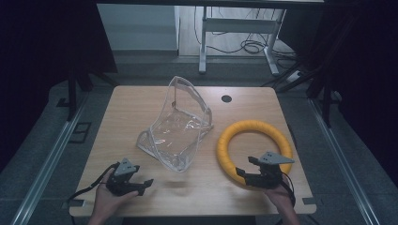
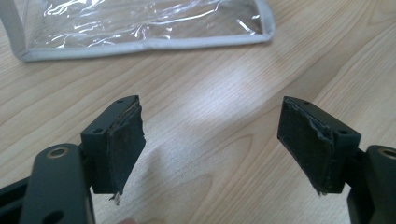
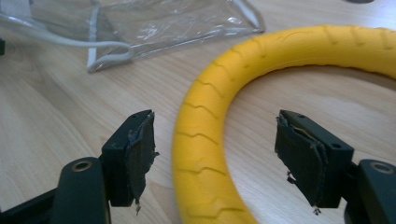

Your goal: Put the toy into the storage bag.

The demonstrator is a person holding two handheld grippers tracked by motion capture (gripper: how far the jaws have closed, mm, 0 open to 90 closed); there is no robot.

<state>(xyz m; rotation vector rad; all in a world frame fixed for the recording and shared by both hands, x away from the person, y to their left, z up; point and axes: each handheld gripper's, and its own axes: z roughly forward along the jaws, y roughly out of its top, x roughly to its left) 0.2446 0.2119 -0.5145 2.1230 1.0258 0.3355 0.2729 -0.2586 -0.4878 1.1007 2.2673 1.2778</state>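
**Both grippers open, ring about to be gripped**

At the table's near left, the left gripper (image 1: 136,183) hovers wide open and empty, short of the clear plastic pouch (image 1: 176,129) slumped mid-table. Further right lies the yellow ring (image 1: 254,145), its near arc between the spread, empty jaws of the right gripper (image 1: 248,168). Likely the grasp is beginning; next, the right should close on the ring.

The high view is dim and soft, black at both sides, with brighter floor beyond the tabletop (image 1: 141,101). Faint shadows lie just below the clear bag (image 1: 176,126). In the left gripper view a pale sheen glares on the wood beneath the bag; its plastic glints white
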